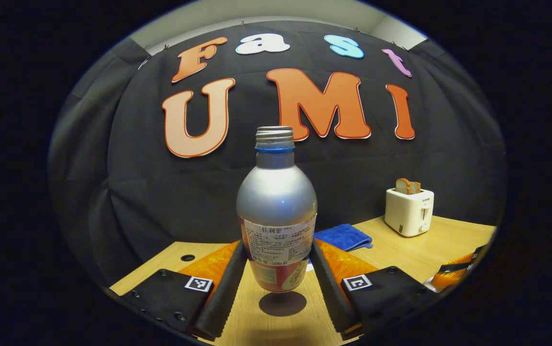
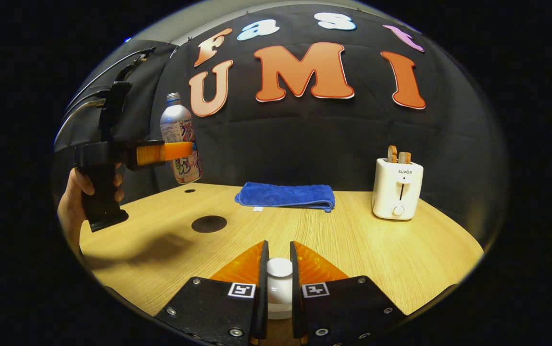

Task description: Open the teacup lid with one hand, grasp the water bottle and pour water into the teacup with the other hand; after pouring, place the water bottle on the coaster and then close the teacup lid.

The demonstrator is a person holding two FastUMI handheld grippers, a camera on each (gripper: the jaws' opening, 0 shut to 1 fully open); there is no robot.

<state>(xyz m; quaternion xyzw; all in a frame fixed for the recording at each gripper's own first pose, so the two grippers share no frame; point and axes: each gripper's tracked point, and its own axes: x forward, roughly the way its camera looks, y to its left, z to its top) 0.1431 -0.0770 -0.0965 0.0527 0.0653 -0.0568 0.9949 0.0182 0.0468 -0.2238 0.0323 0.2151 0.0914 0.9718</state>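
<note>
Bottle (image 1: 276, 211) held upright between the 2 fingers of the left gripper (image 1: 276, 269), which pinch its labelled lower half from both sides. It hangs clear of the wooden table (image 1: 401, 250), with its round shadow on the wood directly beneath. The body is silver metal with a blue ring under a threaded, uncapped neck, a white printed label and a red base.

In the right gripper view, the same bottle (image 2: 181, 139) appears far to the left, raised above the table beside a dark round coaster (image 2: 209, 224), with a hand (image 2: 71, 202) gripping the tool's handle.

The right gripper (image 2: 279, 278) pinches a small white teacup lid (image 2: 279, 288) by its knob, both fingers pressed against it. A folded blue cloth (image 2: 285, 196) and a white toaster (image 2: 397, 188) sit farther back.
</note>
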